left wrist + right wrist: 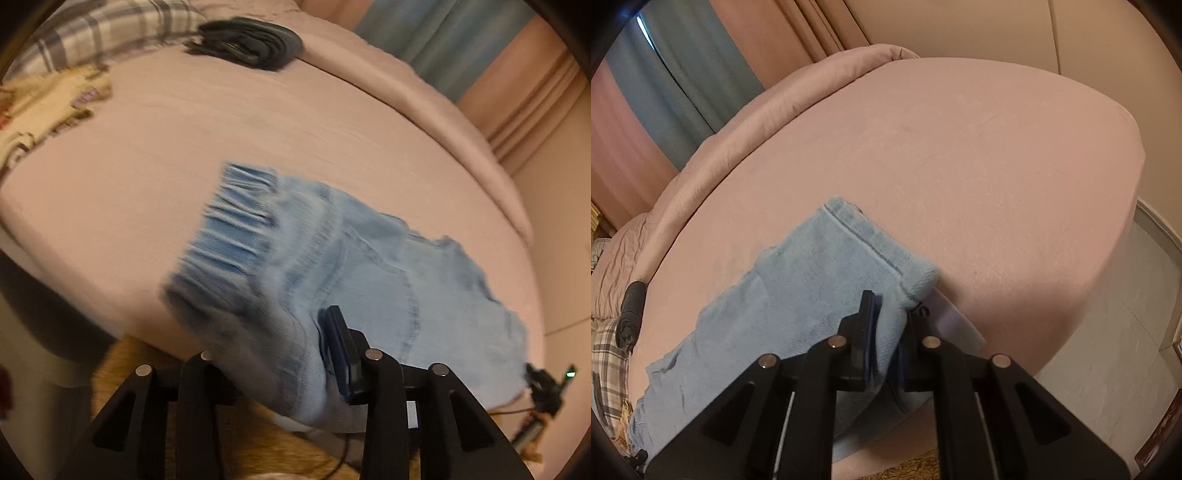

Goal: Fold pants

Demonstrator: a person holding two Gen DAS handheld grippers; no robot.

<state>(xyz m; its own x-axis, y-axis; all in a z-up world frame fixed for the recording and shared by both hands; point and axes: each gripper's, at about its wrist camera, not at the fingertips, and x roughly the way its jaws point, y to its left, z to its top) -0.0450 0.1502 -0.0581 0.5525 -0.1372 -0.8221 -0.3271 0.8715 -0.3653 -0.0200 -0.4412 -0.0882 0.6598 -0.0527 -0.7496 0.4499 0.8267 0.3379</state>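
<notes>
Light blue denim pants (332, 258) lie on a pink bed (184, 147), with the ribbed elastic waistband (236, 221) toward the left. My left gripper (295, 354) is shut on the waist end near the bed's front edge. In the right wrist view the pants (798, 295) stretch off to the lower left, and the hem (871, 240) points up. My right gripper (890, 325) is shut on the hem end at the bed's front edge.
A folded dark garment (247, 42), a plaid pillow (99, 33) and a cream patterned cloth (40, 110) lie at the far side of the bed. Curtains (683, 74) hang behind it. Pale floor (1108, 350) shows at right, and a tan rug (258, 443) lies below.
</notes>
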